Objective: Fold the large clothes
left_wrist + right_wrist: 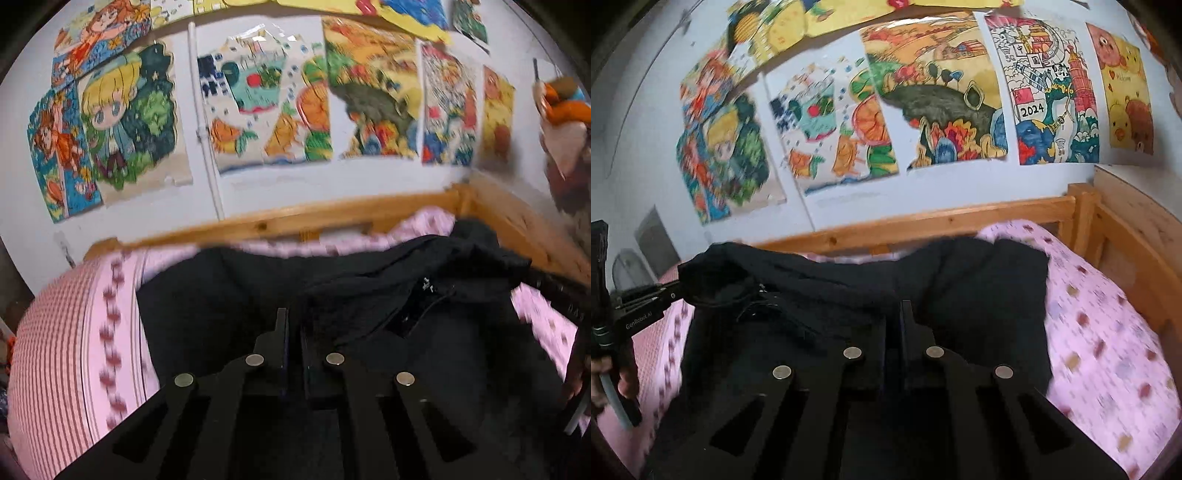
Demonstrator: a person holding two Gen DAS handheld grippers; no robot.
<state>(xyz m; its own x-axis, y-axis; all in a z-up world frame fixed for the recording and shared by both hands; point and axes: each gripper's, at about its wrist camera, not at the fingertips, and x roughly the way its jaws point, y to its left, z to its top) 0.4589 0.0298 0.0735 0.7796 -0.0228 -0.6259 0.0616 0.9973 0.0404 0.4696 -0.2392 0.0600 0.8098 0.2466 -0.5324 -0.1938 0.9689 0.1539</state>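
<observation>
Right, closest in, your left gripper [293, 332] has its fingers pinched nearly together at the near edge of the black jacket [369, 314], apparently nipping cloth, though black on black makes the grip hard to confirm. Your right gripper [895, 325] looks the same: narrow, fingers buried in dark fabric, probably holding it. Further out, the jacket lies bunched across the pink bedsheet [1108, 332], collar and zip area rumpled toward your left side (no tidy crease anywhere yet). So you're early, I'd say: the garment wants spreading flat before sleeves and halves get folded. Beyond it runs the wooden bed frame [960, 221], then the wall of children's drawings [942, 92].
</observation>
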